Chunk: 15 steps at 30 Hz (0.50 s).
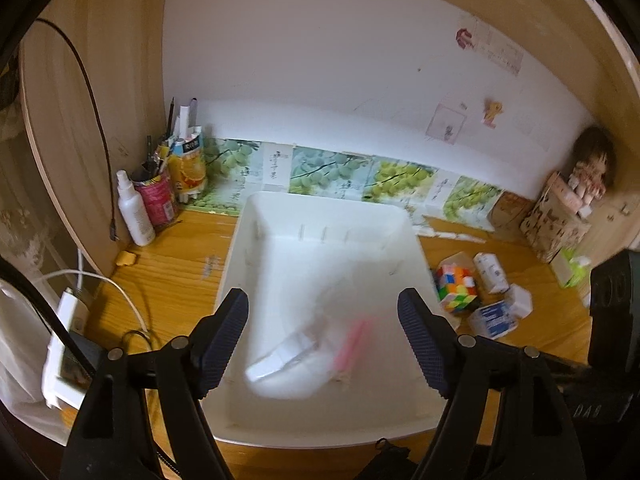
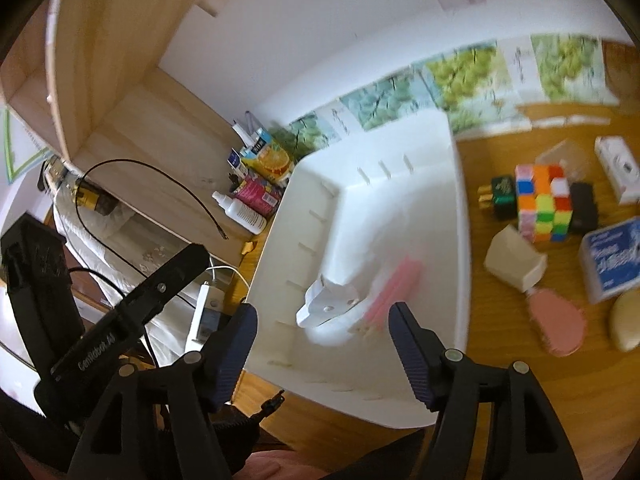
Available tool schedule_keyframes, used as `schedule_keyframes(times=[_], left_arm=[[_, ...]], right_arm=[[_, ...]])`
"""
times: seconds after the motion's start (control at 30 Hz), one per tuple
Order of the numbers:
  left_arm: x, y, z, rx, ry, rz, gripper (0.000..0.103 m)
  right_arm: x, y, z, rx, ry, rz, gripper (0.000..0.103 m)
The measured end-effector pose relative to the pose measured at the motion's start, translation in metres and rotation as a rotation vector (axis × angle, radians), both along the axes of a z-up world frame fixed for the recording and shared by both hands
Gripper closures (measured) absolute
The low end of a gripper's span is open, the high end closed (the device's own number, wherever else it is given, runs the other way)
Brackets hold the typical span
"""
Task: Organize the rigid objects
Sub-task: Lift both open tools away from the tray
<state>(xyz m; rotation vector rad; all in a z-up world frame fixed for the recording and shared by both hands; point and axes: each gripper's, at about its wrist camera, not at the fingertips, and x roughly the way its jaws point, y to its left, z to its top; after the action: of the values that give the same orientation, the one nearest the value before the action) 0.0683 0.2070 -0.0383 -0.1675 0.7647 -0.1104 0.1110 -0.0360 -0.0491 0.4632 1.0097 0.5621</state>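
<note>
A white plastic bin (image 1: 240,240) (image 2: 460,216) sits on the wooden desk. A white object (image 1: 280,360) (image 2: 326,306) and a pink stick-like object (image 1: 354,344) (image 2: 394,286) lie in its near part, both blurred. My left gripper (image 1: 322,344) is open and empty above the bin's near end. My right gripper (image 2: 320,356) is open and empty over the bin's near corner. To the right of the bin lie a colourful puzzle cube (image 1: 456,286) (image 2: 542,204), a blue-and-white box (image 1: 494,318) (image 2: 612,258), a pink brush (image 2: 556,322) and a beige box (image 2: 514,262).
A spray bottle (image 1: 134,210), a red can with pens (image 1: 156,196) and a juice carton (image 1: 188,164) stand at the back left. A white charger with cables (image 1: 66,344) lies at the left edge. A wooden box (image 1: 554,216) stands at the back right. A black charger (image 2: 500,196) and a white box (image 2: 618,170) lie near the cube.
</note>
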Motion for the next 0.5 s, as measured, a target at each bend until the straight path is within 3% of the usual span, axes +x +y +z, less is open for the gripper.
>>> schedule_keyframes(times=[0.1,0.5], left_arm=[[-0.001,-0.010,0.003,-0.033,-0.007,0.020,0.023],[-0.013,-0.069,0.013,-0.115,-0.018,0.090,0.023]], right_arm=[[-0.005,-0.010,0.008,-0.027,-0.051,0.005,0.027],[-0.022,-0.072,0.035,-0.132,-0.202,0.043,0.027]])
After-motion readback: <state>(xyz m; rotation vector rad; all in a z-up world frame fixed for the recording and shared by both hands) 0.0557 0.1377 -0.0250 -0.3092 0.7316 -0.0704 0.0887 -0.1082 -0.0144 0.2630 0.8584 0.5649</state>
